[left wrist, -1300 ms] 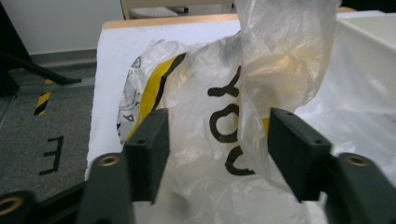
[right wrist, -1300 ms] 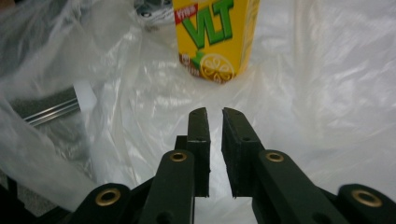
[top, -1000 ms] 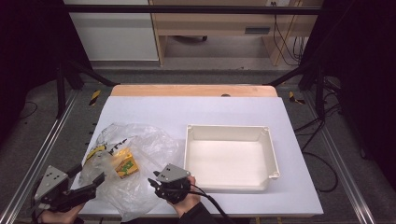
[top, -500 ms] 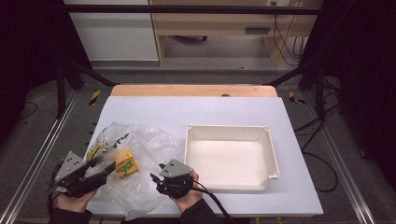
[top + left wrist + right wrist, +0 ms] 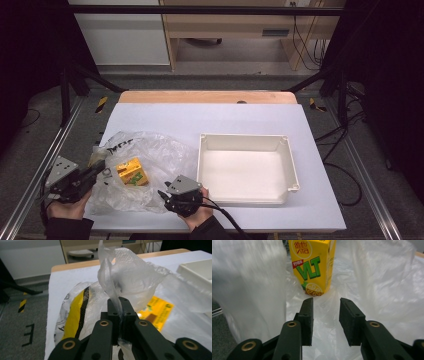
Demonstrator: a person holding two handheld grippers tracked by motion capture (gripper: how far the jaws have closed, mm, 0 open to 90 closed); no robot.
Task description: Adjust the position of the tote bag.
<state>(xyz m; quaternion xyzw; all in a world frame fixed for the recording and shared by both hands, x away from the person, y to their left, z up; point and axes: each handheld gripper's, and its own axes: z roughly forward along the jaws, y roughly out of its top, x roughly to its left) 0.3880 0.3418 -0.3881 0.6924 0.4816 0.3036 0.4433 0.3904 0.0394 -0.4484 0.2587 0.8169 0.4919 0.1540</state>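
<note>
A crumpled, clear thin plastic bag (image 5: 135, 170) lies on the white-covered bench (image 5: 210, 120), just to the left of an empty, shallow white rectangular plastic tray (image 5: 247, 167), and every other place here is best read from that bag. Inside it, toward its left half, lies a small yellow juice carton with green lettering and a lemon printed on it (image 5: 132, 171). At the bag's left edge the left hand-held gripper (image 5: 119, 315) has its black jaws pressed together on a fold of the film, which stands up in a twisted ridge above them in the left gripper view; a yellow and black strip shows through the plastic beside the pinch. At the bag's near right corner, between bag and tray, sits the right hand-held gripper (image 5: 326, 315), its jaws standing apart with nothing between them. In the right gripper view the carton is straight ahead of those parted jaws, apart from them, with film lying across the gap. Its long axis runs away from the right hand-held gripper, its base end nearest. Of the two, the right is the free one and is aimed at the carton, so a reach into the bag looks like its job while the left holds the film.
</note>
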